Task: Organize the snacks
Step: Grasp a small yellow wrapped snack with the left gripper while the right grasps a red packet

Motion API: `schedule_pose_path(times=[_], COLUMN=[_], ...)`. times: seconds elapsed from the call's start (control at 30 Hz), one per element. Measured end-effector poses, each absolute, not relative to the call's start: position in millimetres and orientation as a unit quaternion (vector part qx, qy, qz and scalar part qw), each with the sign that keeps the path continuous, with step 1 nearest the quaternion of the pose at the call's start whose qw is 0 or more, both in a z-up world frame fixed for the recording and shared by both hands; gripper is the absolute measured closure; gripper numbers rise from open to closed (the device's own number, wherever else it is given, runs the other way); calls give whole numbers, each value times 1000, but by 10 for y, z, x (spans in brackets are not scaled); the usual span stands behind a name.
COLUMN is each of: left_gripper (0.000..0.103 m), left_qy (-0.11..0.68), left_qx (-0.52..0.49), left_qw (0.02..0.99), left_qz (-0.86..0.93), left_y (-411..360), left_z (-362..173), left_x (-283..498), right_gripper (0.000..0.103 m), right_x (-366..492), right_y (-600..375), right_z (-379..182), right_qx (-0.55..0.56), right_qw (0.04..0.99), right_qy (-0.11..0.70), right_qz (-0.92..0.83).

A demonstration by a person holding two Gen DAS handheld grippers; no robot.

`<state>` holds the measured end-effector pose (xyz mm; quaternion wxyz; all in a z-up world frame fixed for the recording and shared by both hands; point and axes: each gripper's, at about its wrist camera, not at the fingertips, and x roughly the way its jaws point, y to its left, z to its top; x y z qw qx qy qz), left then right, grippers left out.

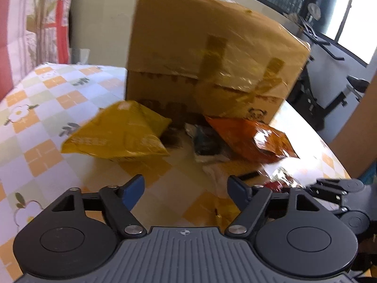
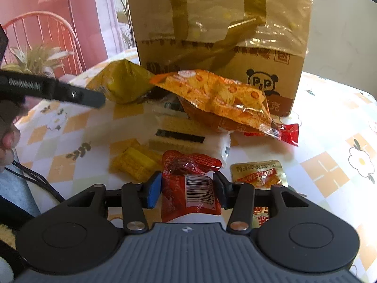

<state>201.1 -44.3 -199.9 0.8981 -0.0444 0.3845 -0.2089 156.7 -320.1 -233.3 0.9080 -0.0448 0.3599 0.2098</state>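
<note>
In the right wrist view my right gripper [image 2: 187, 189] is shut on a small red snack packet [image 2: 192, 188] with a barcode, both pads against its sides, low over the table. Beyond it lie a yellow wafer pack [image 2: 134, 164], a white pack with a black stripe [image 2: 186, 139], a gold sachet [image 2: 259, 174], an orange snack bag [image 2: 219, 99] and a yellow bag [image 2: 120, 85]. My left gripper [image 1: 186, 188] is open with only tablecloth between its fingers, short of the yellow bag [image 1: 117, 134] and orange bag [image 1: 249, 139].
A tall taped cardboard box [image 2: 223, 35] [image 1: 212, 59] stands behind the snacks on the checked tablecloth [image 2: 329, 176]. The left gripper's black frame [image 2: 54, 89] and a hand [image 2: 7, 141] show at the left edge. A red chair [image 2: 47, 35] stands beyond the table.
</note>
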Motion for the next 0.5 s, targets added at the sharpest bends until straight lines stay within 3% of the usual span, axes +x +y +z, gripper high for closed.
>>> schedule_pose_path(times=[0.5], left_gripper=[38], left_qy=[416], left_qx=[-43], left_qw=[884], left_qz=[-208], left_y=[-471], left_z=[-2077], left_x=[1997], right_gripper=[54], right_x=[1471], right_y=[-2936], right_z=[-2394], right_qx=[-151], right_qw=[874], right_qy=[375], right_qz=[270])
